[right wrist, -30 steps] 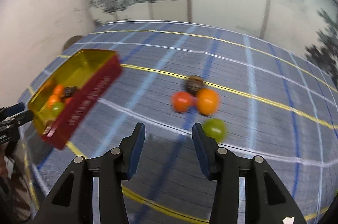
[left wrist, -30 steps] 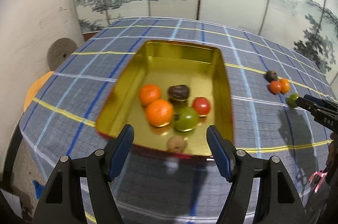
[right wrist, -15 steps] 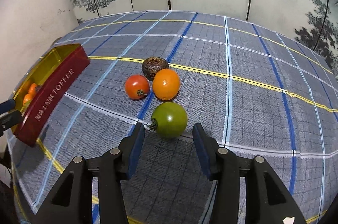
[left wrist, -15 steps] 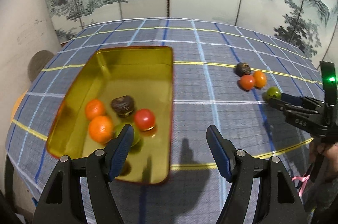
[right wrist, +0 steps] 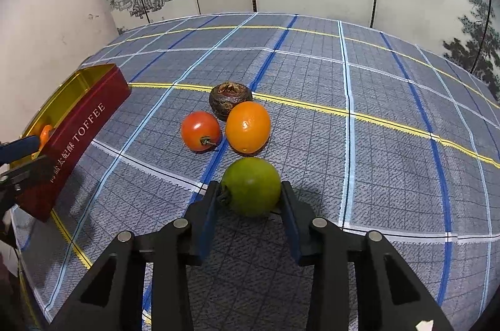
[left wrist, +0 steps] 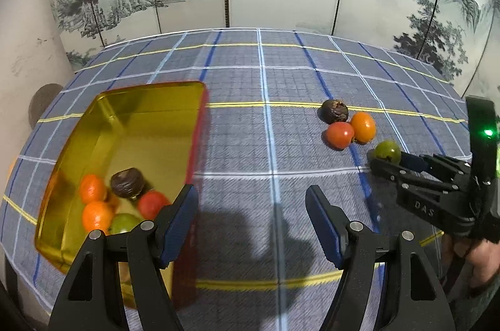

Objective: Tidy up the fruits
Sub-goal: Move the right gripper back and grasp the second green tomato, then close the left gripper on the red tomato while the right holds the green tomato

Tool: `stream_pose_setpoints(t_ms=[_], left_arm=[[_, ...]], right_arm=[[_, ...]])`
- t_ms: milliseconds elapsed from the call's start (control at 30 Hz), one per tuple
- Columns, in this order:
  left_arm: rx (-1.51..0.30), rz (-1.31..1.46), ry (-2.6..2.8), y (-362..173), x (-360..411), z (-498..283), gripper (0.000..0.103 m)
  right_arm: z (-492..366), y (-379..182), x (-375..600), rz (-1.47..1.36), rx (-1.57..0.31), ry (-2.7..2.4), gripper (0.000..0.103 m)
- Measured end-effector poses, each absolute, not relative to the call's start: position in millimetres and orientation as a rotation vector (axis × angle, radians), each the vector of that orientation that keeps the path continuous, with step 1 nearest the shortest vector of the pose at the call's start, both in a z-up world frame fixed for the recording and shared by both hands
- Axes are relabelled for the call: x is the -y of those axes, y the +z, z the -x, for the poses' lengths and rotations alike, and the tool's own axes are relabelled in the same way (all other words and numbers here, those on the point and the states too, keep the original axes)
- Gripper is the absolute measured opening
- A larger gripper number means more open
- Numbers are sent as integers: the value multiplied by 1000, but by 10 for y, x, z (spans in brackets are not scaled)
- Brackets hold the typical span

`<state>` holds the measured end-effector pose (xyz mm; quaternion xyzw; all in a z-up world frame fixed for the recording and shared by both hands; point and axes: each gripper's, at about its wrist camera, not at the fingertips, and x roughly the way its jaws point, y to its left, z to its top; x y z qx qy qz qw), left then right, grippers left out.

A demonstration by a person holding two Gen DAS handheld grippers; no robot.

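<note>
Fruits are split between two places as we read it: several already lie in the gold-lined tin (left wrist: 134, 124), and four remain out on the checked cloth (right wrist: 375, 99). Of those four, the green fruit (right wrist: 251, 186) sits on the cloth between the blue pads of our right gripper (right wrist: 250, 199), whose jaws have just been closing; the pads look to be touching its sides, so we judge the grip as made, with the fruit not yet lifted. Just beyond it lie the red tomato (right wrist: 200, 130) and the orange fruit (right wrist: 247, 127), side by side, with the dark wrinkled fruit (right wrist: 230, 99) behind them. So we reckon the job past its middle: this green one to carry over, then three more. Our left gripper (left wrist: 251, 221) hangs half open and empty, beside the tin's near right wall. The left wrist view looks down into the tin, where we count two orange fruits, a dark one, a red one and a green one, partly hidden by the finger. The right wrist view shows only the tin's red side (right wrist: 78, 137) lettered TOFFEE, and alone shows the pads against the green fruit up close.
</note>
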<state>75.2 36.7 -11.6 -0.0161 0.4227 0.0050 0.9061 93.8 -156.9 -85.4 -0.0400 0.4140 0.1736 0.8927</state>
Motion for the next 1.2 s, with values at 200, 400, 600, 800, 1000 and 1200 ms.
stream_pose_setpoints(t_ms=[200,400,600,800,1000,1200], left_arm=[[-886,12,-10,-232,-162,-937,72],[-904,6,-42,-328,29,-1124,72],[-910,-16,-74,-372,216,-1312,72],[-921,-19,-107,-442,367,-1508,71],[-937,-9,-128,-524,428,-1661,64],[-955,10,-145,-592,459,-1802,56]], right_arm=[[-966,-814,1732,93,-835,317,34],[-1105,-786,2125,50,-833,236,34],[-1182,-797,2461,10,-837,170,34],[-1195,-798,2554,-20,-839,161,34],[-1216,-809,2571,-31,-842,166,34],[-1215,-819,2590,-41,-846,170,35]])
